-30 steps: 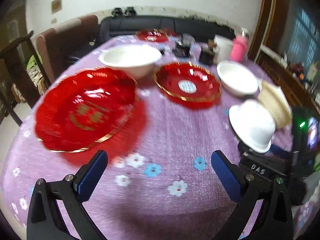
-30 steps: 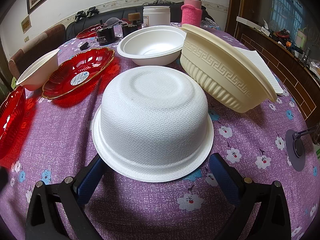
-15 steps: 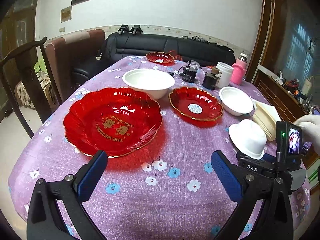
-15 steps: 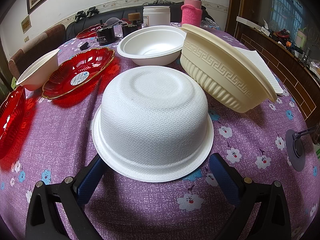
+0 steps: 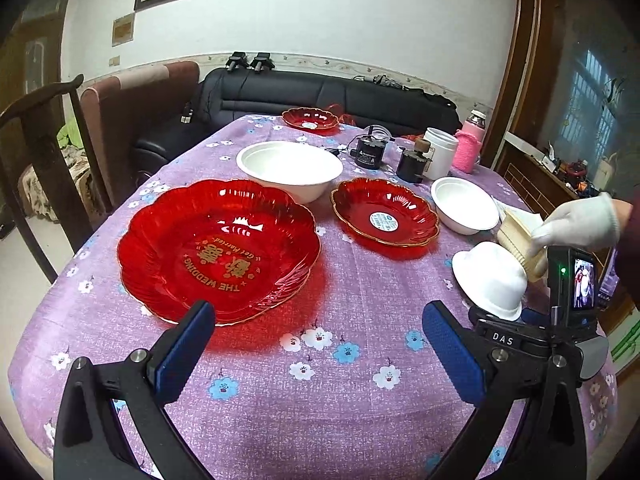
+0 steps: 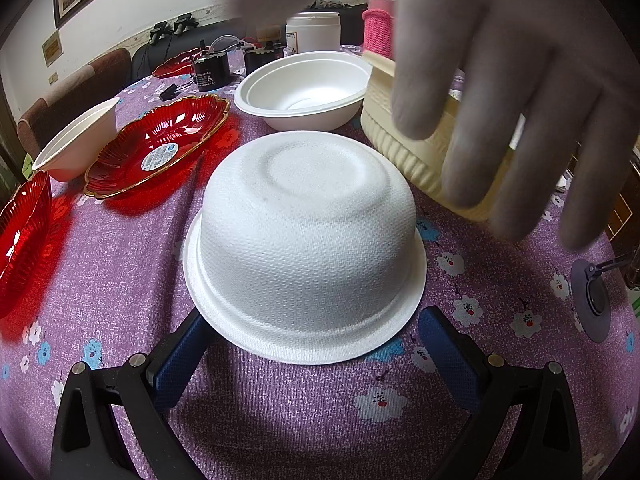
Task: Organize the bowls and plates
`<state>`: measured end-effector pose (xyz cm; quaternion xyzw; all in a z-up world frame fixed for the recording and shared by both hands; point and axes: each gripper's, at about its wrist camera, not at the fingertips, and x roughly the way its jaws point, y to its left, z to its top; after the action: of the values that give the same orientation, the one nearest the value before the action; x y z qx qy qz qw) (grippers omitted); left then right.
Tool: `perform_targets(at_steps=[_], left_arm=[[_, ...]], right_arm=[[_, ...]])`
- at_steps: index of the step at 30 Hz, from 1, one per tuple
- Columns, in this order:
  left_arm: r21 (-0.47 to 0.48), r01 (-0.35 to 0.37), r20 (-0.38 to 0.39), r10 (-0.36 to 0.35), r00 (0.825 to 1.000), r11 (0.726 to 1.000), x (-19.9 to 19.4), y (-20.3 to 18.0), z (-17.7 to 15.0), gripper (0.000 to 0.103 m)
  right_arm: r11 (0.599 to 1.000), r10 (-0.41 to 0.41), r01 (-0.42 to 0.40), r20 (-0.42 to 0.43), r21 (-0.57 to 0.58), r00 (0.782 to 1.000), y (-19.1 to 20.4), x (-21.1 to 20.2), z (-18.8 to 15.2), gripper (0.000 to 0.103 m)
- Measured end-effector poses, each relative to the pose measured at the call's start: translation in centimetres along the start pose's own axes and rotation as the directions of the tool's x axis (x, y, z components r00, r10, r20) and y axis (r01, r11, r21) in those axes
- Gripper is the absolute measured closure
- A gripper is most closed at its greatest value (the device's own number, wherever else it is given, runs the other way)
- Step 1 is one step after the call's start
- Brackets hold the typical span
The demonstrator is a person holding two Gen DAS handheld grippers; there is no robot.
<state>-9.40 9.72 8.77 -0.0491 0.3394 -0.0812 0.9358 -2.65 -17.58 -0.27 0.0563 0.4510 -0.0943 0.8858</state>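
Nothing looks sorted yet; the dishes lie scattered singly across the purple flowered desk (image 5: pixel 320 400), none stacked.

The left tool (image 5: pixel 320 354) hangs above the near edge of the desk with its blue pads spread wide and nothing between them. Just ahead of it and to its left sits the large red plate (image 5: pixel 218 250) with gold lettering. Beyond that plate stands a big white bowl (image 5: pixel 289 170), upright. Ahead and slightly right of the tool is the smaller red plate (image 5: pixel 385 218), and right of that a small white bowl (image 5: pixel 464 204). A third red plate (image 5: pixel 310 119) lies at the far end, well apart from the rest.

The right tool (image 6: pixel 310 344) is also spread wide, gripping nothing, its pads on either side of the near rim of an upturned white bowl (image 6: pixel 306 236) that rests mouth-down on the cloth. Beyond it to the right leans a cream ribbed bowl (image 6: pixel 404 148), tilted on its side. A gloved hand (image 6: pixel 512 92) reaches across in front of this tool's camera, over the cream bowl; I cannot tell whether it touches it.

So, as I judge it, the whole job remains: three red plates to gather into one pile and the bowls to be righted and nested. The upturned bowl looks the likeliest first pick.
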Motion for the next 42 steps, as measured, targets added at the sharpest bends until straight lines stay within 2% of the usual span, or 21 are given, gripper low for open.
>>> perform_targets(at_steps=[20, 32, 37, 42], left_arm=[[-0.073, 0.038, 0.017, -0.037, 0.999, 0.997, 0.3, 3.6, -0.3, 0.000], [-0.120, 0.056, 0.054, -0.049, 0.997, 0.991, -1.4, 5.8, -0.7, 0.000], [-0.138, 0.075, 0.052, -0.069, 0.996, 0.988, -1.9, 5.9, -0.8, 0.000], [-0.119, 0.063, 0.052, -0.057, 0.997, 0.991, -2.5, 5.2, -1.3, 0.000]], right_arm=[[1.000, -0.001, 0.001, 0.000, -0.001, 1.000, 0.1, 0.0, 0.1, 0.001], [1.000, -0.001, 0.001, 0.000, -0.001, 1.000, 0.1, 0.0, 0.0, 0.001], [1.000, 0.000, 0.000, 0.000, -0.001, 1.000, 0.1, 0.0, 0.0, 0.001], [1.000, -0.001, 0.001, 0.000, -0.001, 1.000, 0.1, 0.0, 0.0, 0.001]])
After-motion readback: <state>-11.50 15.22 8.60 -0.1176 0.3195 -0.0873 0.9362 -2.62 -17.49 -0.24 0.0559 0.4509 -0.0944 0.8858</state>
